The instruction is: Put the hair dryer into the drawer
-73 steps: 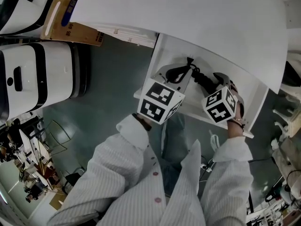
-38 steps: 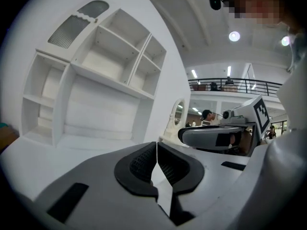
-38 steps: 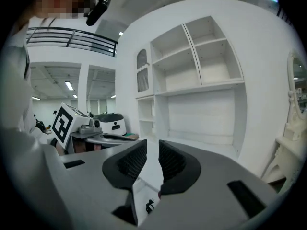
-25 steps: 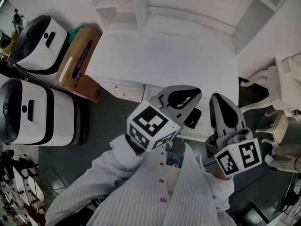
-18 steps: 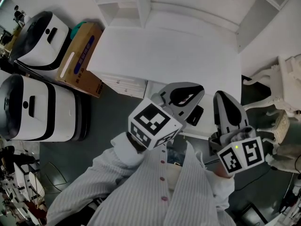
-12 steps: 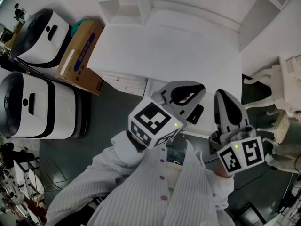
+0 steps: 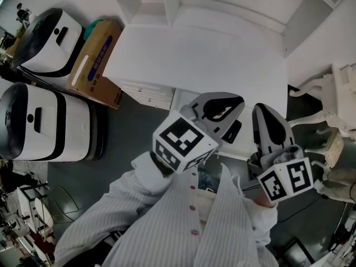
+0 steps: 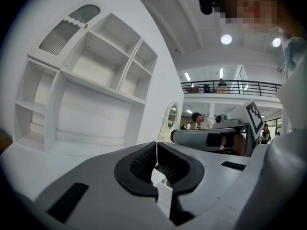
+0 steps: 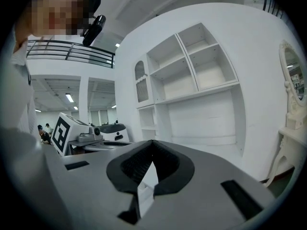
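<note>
hard plastic, light, stiff, cord trailing: i'd have gripped its handle. the hair dryer seemed that dark bit in the drawer at the desk's front edge. my left gripper and right gripper were clenched, empty.

We see matt grey plastic on the left gripper and right gripper, black ribbed rubbery pads lining the jaws, smooth matt white table ahead of them, dull brown cardboard box to their left, striped cloth sleeve behind.

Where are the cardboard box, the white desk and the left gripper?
cardboard box (image 7: 93, 58): head view, top face.
white desk (image 7: 206, 60): head view, bare top.
left gripper (image 8: 156, 147): left gripper view, closed fingers' tips.
</note>
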A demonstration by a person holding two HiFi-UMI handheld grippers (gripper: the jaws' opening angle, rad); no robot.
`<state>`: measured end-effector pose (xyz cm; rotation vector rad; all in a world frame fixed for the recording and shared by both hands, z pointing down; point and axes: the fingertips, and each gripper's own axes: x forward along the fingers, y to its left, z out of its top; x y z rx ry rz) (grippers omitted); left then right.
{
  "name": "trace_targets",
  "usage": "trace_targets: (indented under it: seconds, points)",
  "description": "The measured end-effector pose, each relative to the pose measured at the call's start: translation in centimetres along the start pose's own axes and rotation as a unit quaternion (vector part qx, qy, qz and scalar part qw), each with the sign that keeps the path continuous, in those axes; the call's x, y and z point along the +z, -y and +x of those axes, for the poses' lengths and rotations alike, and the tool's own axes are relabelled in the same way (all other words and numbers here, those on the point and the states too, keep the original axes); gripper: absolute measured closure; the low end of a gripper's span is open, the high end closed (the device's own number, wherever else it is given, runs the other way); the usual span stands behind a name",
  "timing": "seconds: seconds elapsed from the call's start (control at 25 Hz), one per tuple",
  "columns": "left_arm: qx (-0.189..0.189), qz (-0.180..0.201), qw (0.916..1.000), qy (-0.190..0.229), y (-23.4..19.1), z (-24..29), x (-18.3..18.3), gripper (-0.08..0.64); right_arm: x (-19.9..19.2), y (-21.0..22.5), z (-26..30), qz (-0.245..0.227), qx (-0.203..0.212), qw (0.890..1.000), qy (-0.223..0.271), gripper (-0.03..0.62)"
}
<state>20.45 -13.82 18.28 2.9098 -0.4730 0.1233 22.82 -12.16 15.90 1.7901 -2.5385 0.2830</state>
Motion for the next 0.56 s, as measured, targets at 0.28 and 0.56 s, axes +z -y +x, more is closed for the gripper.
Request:
trace_targets:
  seconds: [0.28,0.56]
  points:
    - [-0.001,-0.005,1.0000,-0.005,-0.12,0.25,-0.19,0.548,-0.38,0.08,0.16,0.004,0.004,1.000,-0.008,0.581]
    - [-0.007,-0.005,0.9999,-0.009,-0.01,0.56,-0.42,0.548,-0.73,0.32,0.43,0.002,0.004,1.000,-0.017,0.581]
